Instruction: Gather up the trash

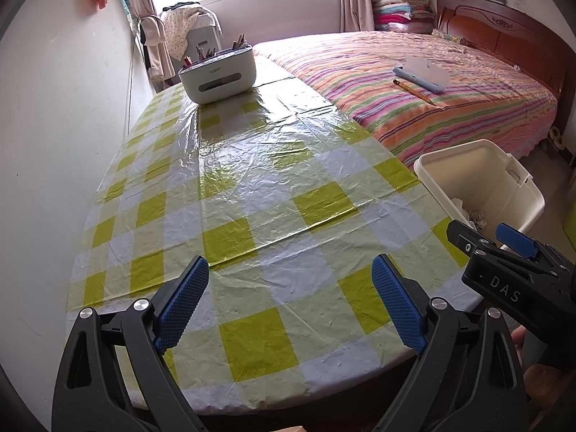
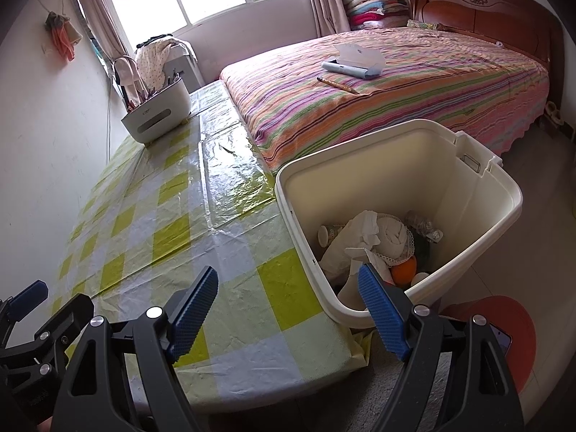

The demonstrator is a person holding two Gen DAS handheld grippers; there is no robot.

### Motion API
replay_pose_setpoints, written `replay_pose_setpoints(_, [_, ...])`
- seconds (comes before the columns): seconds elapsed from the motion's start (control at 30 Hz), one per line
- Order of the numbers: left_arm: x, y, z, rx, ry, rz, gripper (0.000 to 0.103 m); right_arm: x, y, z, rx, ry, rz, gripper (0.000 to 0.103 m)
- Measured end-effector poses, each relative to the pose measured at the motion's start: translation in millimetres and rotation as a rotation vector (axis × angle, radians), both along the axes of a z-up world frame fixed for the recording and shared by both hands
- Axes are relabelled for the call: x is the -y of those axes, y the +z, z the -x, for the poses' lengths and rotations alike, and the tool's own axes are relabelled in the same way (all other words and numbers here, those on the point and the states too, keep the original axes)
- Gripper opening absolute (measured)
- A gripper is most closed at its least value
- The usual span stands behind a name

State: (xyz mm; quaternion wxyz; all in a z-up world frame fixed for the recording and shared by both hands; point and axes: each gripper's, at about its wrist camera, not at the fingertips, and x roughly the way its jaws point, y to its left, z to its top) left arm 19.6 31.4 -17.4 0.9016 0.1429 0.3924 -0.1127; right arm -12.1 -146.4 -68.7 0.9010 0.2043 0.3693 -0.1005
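A cream trash bin (image 2: 478, 165) stands on the floor at the table's right edge; it also shows in the left wrist view (image 1: 450, 153). Inside lie crumpled white paper (image 2: 360, 232), a rolled white cloth (image 2: 392, 237), an orange (image 2: 403, 270), a paper cup (image 2: 327, 234) and a plastic bottle (image 2: 424, 226). My left gripper (image 1: 289, 302) is open and empty above the table's near end. My right gripper (image 2: 288, 311) is open and empty, over the table's near right corner beside the bin; it also shows in the left wrist view (image 1: 511, 248).
The table wears a yellow-checked plastic cloth (image 1: 252, 187). A white desk organizer (image 1: 217, 73) with pencils stands at its far end. A striped bed (image 1: 414, 100) to the right carries a blue case (image 1: 417, 79) and a pencil (image 1: 414, 91). A red stool (image 2: 504, 327) holds a phone.
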Motion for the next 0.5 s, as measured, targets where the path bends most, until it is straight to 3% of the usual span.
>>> replay_pose_setpoints(0.5, [-3.9,3.2,1.4,0.016,-0.012,0.054,0.096,-1.7,-2.6,0.1,-0.007,0.001,-0.001,0.078])
